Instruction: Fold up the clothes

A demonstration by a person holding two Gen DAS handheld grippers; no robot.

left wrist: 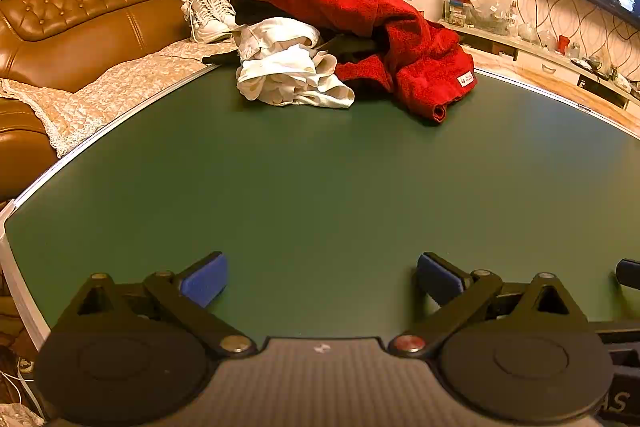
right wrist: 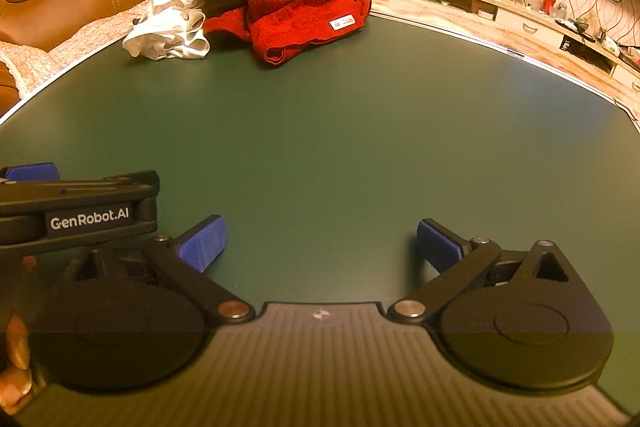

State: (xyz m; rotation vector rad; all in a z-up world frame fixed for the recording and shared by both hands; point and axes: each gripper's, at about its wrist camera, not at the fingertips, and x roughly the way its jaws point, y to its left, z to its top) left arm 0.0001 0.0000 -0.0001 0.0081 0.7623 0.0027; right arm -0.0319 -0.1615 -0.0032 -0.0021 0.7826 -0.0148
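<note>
Left wrist view looks down across a dark green tabletop (left wrist: pixel 320 179) whose near edge is cut off by the gripper body. The left gripper (left wrist: pixel 322 279) hangs over bare table with its blue-padded fingers (left wrist: pixel 204 281) spread wide apart and nothing between them. At the far edge lies a heap of clothes: a crumpled red terry-cloth garment (left wrist: pixel 384 27) with a small white label, draped over a rumpled white garment (left wrist: pixel 288 71). Something black (left wrist: pixel 352 47) sits between and under them, mostly hidden, and what it is cannot be made out. Behind the heap a pair of white lace-up sneakers (left wrist: pixel 208 13) rests on a tufted brown leather sofa (left wrist: pixel 100 7), partly blocked by the clothes.

In the right wrist view the right gripper (right wrist: pixel 322 243) is likewise splayed fully apart and empty over the table, well apart from the heap. The left gripper's black body intrudes at that picture's left edge, cut off, and fingertips of a hand (right wrist: pixel 16 355) show dimly in the lower left corner.
</note>
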